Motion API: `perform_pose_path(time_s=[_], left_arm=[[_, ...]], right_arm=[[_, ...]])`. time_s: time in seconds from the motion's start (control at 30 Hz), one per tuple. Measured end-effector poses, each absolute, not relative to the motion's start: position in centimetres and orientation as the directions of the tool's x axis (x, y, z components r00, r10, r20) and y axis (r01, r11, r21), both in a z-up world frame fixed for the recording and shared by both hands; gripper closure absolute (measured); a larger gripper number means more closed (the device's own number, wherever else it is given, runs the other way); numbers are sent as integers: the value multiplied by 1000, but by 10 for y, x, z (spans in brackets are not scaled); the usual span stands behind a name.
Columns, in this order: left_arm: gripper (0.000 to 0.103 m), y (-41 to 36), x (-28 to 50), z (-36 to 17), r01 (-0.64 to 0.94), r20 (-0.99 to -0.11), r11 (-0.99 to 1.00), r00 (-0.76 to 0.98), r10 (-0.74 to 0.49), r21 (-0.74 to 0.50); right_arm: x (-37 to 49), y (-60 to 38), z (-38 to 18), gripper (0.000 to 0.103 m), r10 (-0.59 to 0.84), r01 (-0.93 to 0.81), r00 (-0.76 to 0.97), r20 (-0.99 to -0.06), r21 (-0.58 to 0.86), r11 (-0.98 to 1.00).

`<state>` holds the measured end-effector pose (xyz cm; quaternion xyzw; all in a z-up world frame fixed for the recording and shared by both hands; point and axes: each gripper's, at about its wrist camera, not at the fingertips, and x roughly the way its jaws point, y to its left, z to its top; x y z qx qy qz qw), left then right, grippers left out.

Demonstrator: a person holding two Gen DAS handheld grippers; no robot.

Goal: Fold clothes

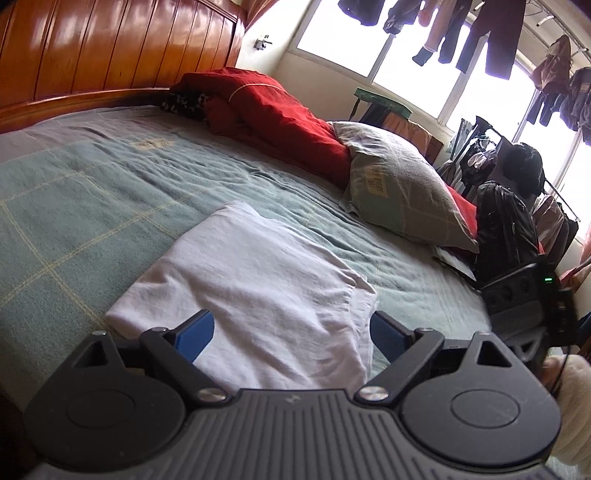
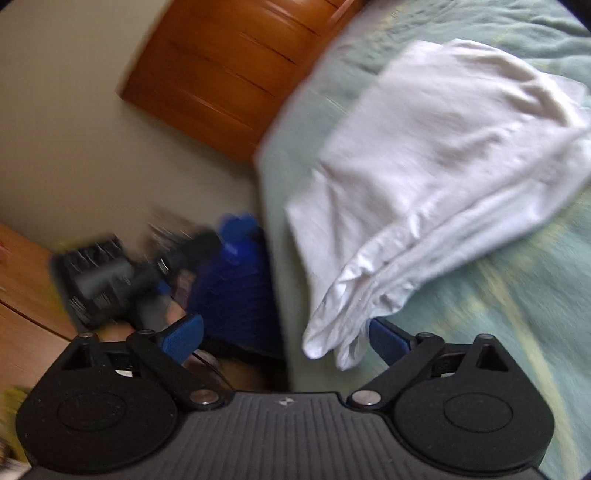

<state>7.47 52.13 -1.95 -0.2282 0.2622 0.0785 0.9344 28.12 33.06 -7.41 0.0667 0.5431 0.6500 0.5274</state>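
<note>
The folded garment [image 1: 251,280] is plain white, lying on a pale green bedspread [image 1: 92,192] crossed by thin yellow lines. The quilt [image 1: 273,110] is red, the headboard [image 1: 110,48] glossy reddish-brown.

Bed [image 1: 110,192] with pale green checked cover; glossy wooden headboard [image 1: 110,48]; red quilt [image 1: 280,110] and grey pillow [image 1: 402,184]. Bright windows [image 1: 343,33], dark clothes [image 1: 491,33] hanging before them. Cream wall [image 2: 66,110].
</note>
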Motion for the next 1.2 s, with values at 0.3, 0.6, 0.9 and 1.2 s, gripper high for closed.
perform_pose_path(time_s=[0.3,0.6,0.9,1.2], left_arm=[[12,536,83,-20,-328,-554,873,828,82,-362],[12,531,100,-55,-267,-558,910,828,48,-318],[12,541,96,-62,-358,-641,902,757,129,-241],[11,544,184,-39,-292,-622,942,772,131,-165]], right_arm=[[232,366,-18,28,754,-989,105,-648,11,147],[252,352,-64,38,677,-980,51,-734,93,176],[282,357,-56,32,713,-971,162,-683,20,240],[294,343,-46,32,723,-953,125,-680,119,277]])
